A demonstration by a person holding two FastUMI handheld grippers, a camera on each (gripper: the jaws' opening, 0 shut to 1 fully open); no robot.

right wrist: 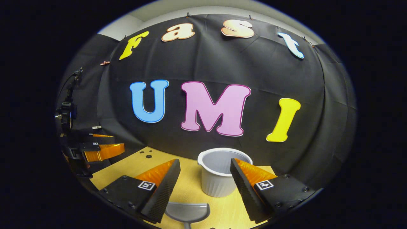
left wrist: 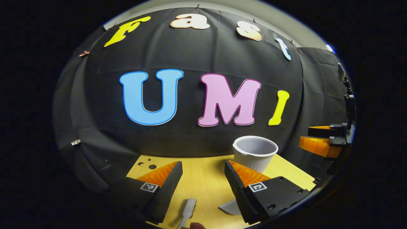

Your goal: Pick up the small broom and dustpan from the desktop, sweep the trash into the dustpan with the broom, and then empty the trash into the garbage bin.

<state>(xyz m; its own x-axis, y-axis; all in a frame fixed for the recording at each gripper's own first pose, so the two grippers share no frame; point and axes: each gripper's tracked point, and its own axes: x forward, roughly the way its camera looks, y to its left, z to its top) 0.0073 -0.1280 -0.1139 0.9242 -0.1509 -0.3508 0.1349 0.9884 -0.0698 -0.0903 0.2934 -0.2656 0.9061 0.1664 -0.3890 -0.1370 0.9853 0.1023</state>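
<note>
My left gripper [left wrist: 203, 165] hangs open over the yellow desktop [left wrist: 206, 181] with nothing between its fingers. Just below it lies the small broom's pale handle [left wrist: 187, 210], reaching off the bottom edge. A grey corner of the dustpan [left wrist: 229, 207] peeks from behind its right finger. The white ribbed garbage bin [left wrist: 254, 152] stands upright at the back. My right gripper [right wrist: 205, 162] is open too, above the grey dustpan [right wrist: 187, 211] and in front of the bin [right wrist: 216, 183]. Each gripper also appears in the other's view: the right one [left wrist: 304, 136] and the left one [right wrist: 117, 142], both off to the side with fingers apart.
The black cloth wall closes the back of the desktop right behind the bin. A few small dark holes [left wrist: 149, 163] mark the table's far left corner. A camera mount on a stalk [left wrist: 348, 101] rises above the right gripper.
</note>
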